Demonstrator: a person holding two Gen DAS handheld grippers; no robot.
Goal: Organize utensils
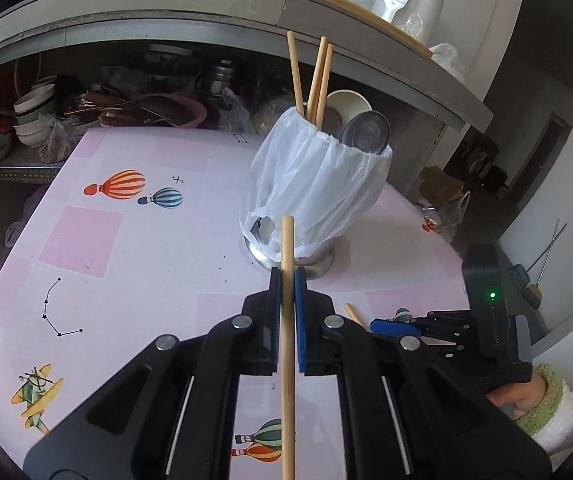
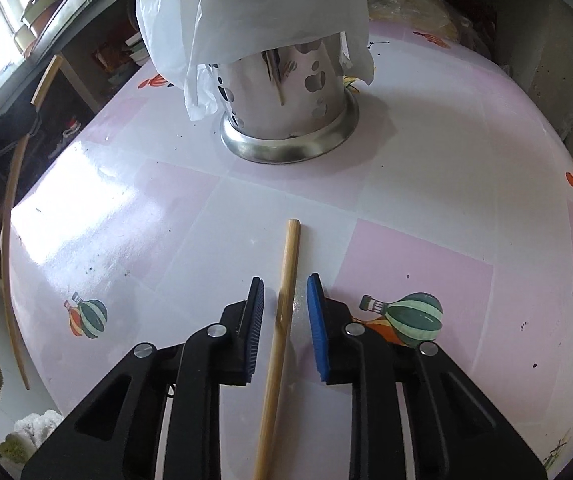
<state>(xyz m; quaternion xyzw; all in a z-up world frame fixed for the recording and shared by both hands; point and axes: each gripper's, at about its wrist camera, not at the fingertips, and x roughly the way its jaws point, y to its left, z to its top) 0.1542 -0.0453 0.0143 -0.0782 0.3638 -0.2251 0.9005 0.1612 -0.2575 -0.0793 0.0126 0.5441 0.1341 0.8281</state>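
Jaws of left gripper [image 1: 287, 280] clenched on chopstick [image 1: 287, 320], lifted off tabletop [image 1: 146, 272], tip aimed toward utensil holder [image 1: 318, 184].
Jaws of right gripper [image 2: 285, 292] apart, straddling second chopstick [image 2: 282, 308] flat on tabletop, pads not touching.
Holder: steel cup draped in white plastic bag [image 1: 310, 172], already holding chopsticks and spoons.
Advice: raise left stick above rim, tilt upright, drop into free gap, avoid snagging bag.
Right: centre stick, press low before closing.
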